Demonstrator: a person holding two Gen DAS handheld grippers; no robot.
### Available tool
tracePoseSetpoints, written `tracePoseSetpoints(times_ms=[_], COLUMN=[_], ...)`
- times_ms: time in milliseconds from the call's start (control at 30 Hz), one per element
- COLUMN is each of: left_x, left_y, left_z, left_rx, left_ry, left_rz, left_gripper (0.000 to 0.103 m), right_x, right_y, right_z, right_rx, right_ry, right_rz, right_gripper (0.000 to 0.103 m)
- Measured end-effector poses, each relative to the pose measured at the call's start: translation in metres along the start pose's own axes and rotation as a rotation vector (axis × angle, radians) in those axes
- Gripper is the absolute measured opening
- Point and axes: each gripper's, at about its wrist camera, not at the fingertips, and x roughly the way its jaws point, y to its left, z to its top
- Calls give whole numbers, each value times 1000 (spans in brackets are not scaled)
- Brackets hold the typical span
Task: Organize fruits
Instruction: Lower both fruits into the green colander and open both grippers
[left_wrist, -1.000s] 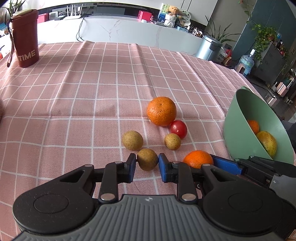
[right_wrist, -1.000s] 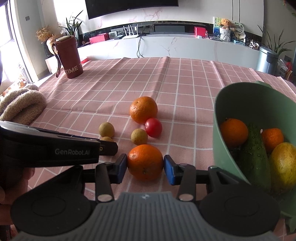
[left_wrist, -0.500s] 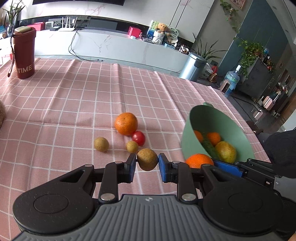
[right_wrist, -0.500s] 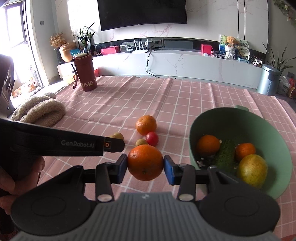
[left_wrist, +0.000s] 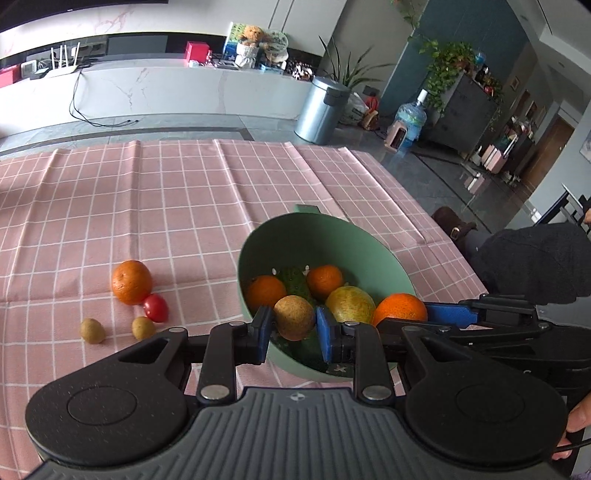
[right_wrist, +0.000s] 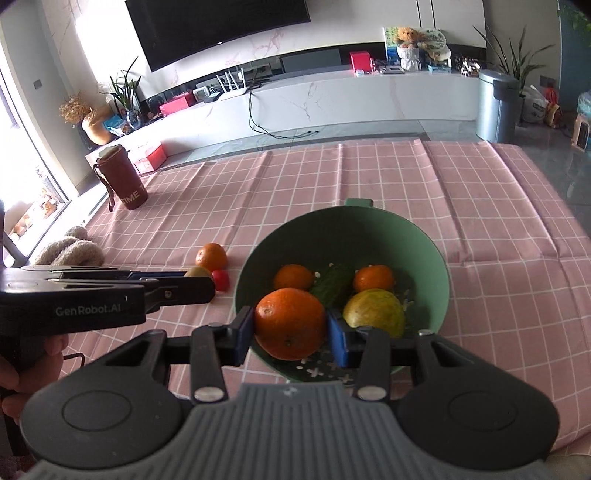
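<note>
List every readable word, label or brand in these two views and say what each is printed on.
"GenRobot.AI": white print on the side of the black left gripper, seen from the right wrist.
"TIME": pale letters on the dark red cylindrical bottle sleeve; a further letter is cut off.
Boxes on the white counter: too small to read.

Green bowl; pink white-checked tablecloth; orange mandarin.

We hold our left gripper level, its blue pads clamped on a small brown fruit. Our right gripper sits just beside it to the right, pads pressed against both sides of an orange. Our left hand wraps the left gripper's handle.
</note>
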Motion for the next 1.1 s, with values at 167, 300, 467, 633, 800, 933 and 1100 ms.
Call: tracePoseSetpoints(times_ms=[167, 300, 467, 633, 800, 933, 1100], left_x=[35, 53, 68, 80, 84, 84, 78], left_y=[-10, -17, -18, -20, -21, -18, -14], left_z=[14, 18, 19, 19, 20, 21, 21], left_rx=[42, 95, 122, 159, 197, 196, 182], left_ry=[128, 194, 252, 280, 294, 301, 274], left_rz=[18, 52, 64, 92, 101, 99, 105], left_gripper=[29, 29, 29, 29, 30, 35, 45], right_x=[16, 32, 53, 66, 76, 78, 75], right_y=[-22, -35, -35, -36, -34, -31, -32], right_z=[8, 10, 8, 6, 5, 5, 4], right_rx=[13, 74, 59, 46, 15, -14, -19], right_ry=[113, 186, 254, 298, 328, 330, 318], right_rz=[15, 63, 74, 79, 70, 59, 47], right_gripper=[39, 39, 39, 39, 40, 41, 42])
